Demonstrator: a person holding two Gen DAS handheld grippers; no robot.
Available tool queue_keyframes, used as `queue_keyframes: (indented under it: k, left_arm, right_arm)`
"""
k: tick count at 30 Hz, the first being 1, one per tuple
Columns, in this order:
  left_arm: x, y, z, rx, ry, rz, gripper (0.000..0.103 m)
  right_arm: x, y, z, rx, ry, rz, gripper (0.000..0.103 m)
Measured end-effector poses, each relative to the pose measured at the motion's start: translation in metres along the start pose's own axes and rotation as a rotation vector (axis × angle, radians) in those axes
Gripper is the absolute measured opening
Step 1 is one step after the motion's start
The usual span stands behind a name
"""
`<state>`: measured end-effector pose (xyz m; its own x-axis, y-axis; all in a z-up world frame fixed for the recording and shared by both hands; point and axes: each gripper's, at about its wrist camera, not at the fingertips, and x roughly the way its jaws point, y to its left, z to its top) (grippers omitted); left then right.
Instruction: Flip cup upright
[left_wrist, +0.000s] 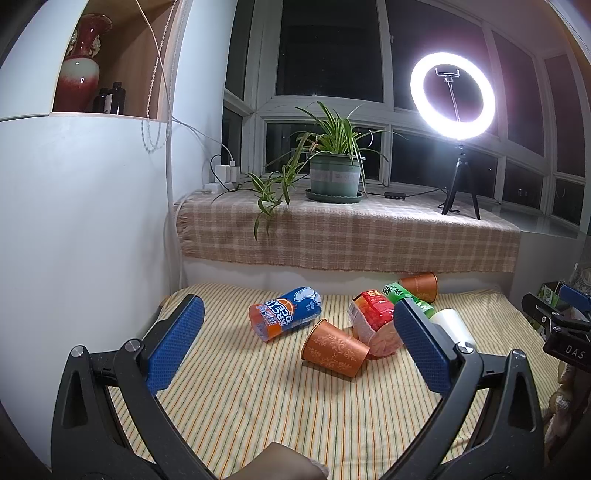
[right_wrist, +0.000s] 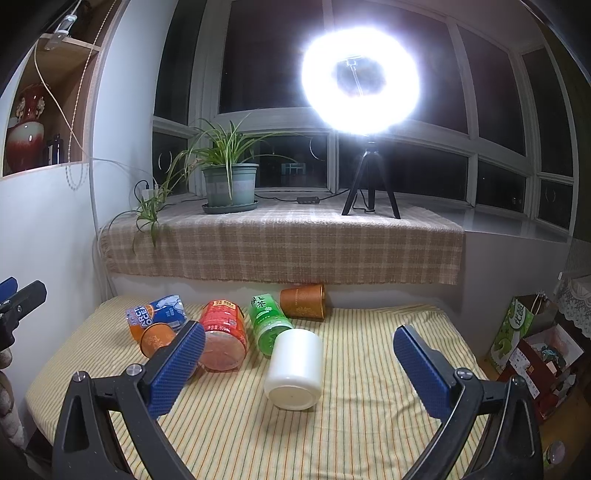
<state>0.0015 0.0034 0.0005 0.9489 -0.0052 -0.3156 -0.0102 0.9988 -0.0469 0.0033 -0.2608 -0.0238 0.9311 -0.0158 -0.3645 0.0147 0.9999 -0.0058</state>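
An orange patterned cup (left_wrist: 334, 349) lies on its side on the striped cloth, between my left gripper's (left_wrist: 299, 317) open fingers and a little ahead of them; it also shows in the right wrist view (right_wrist: 157, 338). A second orange cup (left_wrist: 421, 286) lies on its side by the back wall, also seen from the right (right_wrist: 303, 301). A white cup (right_wrist: 295, 369) lies on its side, base toward me, just ahead of my open, empty right gripper (right_wrist: 299, 345).
A blue-orange can (left_wrist: 286, 314), a red container (left_wrist: 373, 323) and a green tea bottle (right_wrist: 267, 317) lie on the striped table (left_wrist: 258, 406). The window ledge holds a plant (left_wrist: 334, 173) and a ring light (left_wrist: 452, 92). Bags (right_wrist: 532, 343) stand at the right.
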Motion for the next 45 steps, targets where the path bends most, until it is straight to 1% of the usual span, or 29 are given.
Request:
queue_keyframes:
  k: [7, 10, 12, 39, 42, 45]
  left_arm:
    - [0.0, 0.001, -0.002, 0.0, 0.0, 0.001, 0.103]
    - [0.001, 0.001, -0.002, 0.0, 0.0, 0.001, 0.103]
    - [0.001, 0.001, -0.003, 0.0, 0.001, 0.0, 0.103]
    - [0.001, 0.001, -0.003, 0.0, 0.004, 0.0, 0.103]
    - [0.003, 0.005, -0.005, 0.001, 0.008, 0.0, 0.103]
    - [0.007, 0.002, -0.015, 0.003, 0.012, 0.002, 0.103]
  right_arm:
    - [-0.002, 0.0, 0.003, -0.003, 0.0, 0.001, 0.103]
    - [0.004, 0.004, 0.006, -0.007, 0.003, 0.003, 0.103]
    - [0.003, 0.003, 0.001, -0.007, 0.0, 0.001, 0.103]
    - [0.006, 0.005, 0.003, -0.008, 0.005, 0.002, 0.103]
    - [0.007, 0.005, 0.002, -0.01, 0.005, 0.001, 0.103]
    - [0.008, 0.005, 0.002, -0.01, 0.007, 0.002, 0.103]
